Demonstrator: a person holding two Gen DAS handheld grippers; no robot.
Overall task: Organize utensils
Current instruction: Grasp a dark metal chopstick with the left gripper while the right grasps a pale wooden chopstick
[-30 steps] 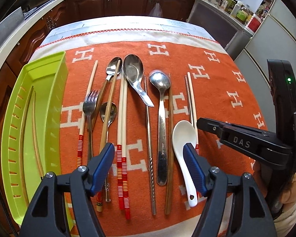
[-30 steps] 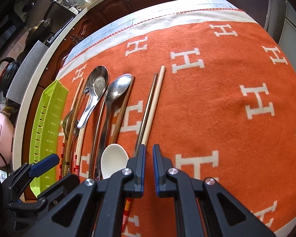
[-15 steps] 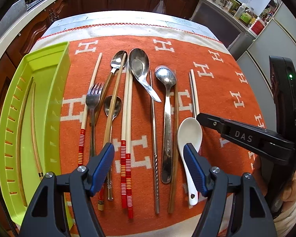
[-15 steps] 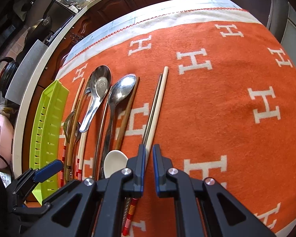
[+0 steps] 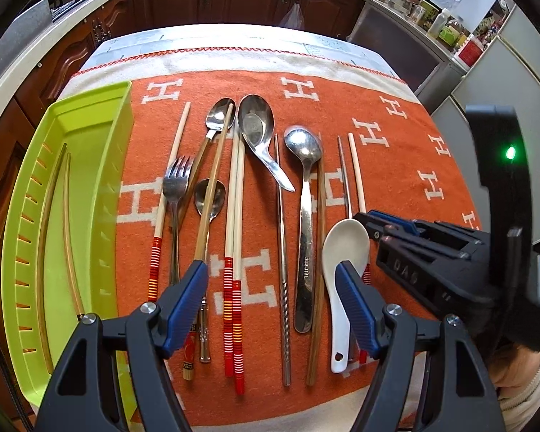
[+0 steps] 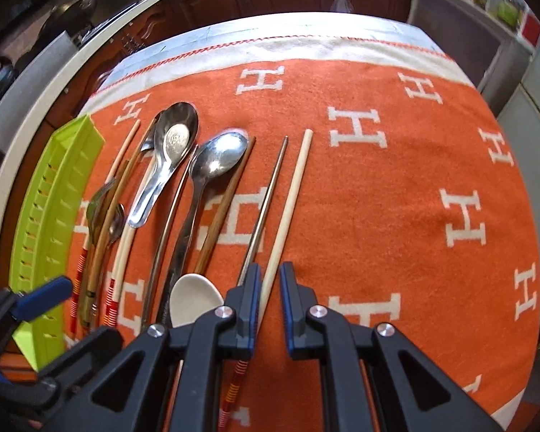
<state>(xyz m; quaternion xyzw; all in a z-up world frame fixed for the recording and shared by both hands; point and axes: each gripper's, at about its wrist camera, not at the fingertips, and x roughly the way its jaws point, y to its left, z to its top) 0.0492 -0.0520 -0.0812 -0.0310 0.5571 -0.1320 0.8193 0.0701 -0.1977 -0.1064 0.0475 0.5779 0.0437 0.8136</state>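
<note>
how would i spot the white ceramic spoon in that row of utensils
Start at the orange blanket with white H letters and follow the utensil row away from the green tray. Near the far end lies the white ceramic spoon: the only white, short, thick-handled piece among steel spoons and thin chopsticks.

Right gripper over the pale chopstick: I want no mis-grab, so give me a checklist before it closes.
1. Right gripper astride the pale chopstick: ok, the stick runs between its jaws.
2. Jaws apart: ok, they are opening, pads not pressing the stick.
3. Metal chopstick outside the jaws: cannot tell, it passes under the left pad's edge.
4. White spoon clear of the grip: ok, it lies left of the jaws.
5. Left gripper out of the way: ok, open, holding nothing.
6. Green tray has room: ok, only two thin sticks inside.
</note>
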